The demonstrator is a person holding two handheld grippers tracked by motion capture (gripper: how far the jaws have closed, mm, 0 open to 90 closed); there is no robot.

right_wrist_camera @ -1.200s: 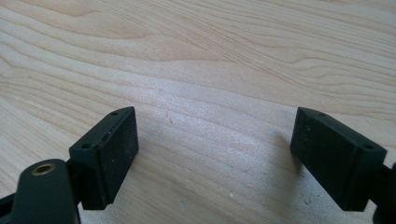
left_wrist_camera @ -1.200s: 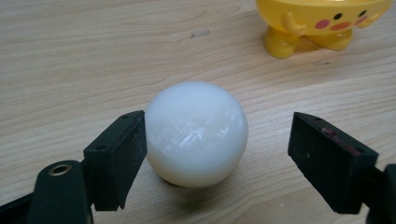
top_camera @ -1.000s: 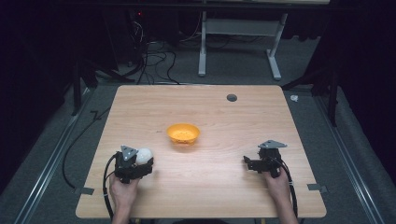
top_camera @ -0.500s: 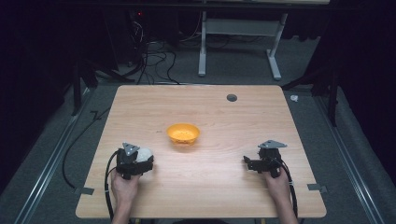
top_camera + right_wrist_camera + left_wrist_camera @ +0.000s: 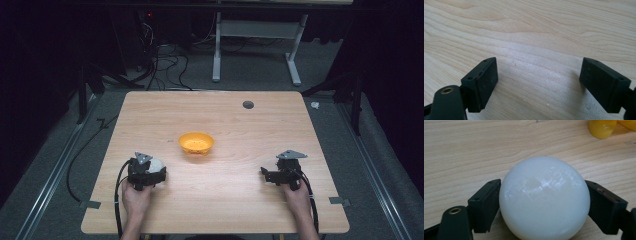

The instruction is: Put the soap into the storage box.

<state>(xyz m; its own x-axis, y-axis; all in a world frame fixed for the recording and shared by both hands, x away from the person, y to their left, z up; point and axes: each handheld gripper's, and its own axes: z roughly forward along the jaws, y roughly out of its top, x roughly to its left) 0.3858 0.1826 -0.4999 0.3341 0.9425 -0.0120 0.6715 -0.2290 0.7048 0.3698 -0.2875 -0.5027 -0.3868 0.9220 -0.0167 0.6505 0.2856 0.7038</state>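
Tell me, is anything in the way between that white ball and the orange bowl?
Nothing visible. The ball sits clamped in the left gripper, and bare table lies between it and the bowl. The right gripper is off to the other side, open.

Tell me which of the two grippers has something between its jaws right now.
The left gripper: its jaws press both sides of the white ball. The right gripper is open, with bare wooden table between its jaws.
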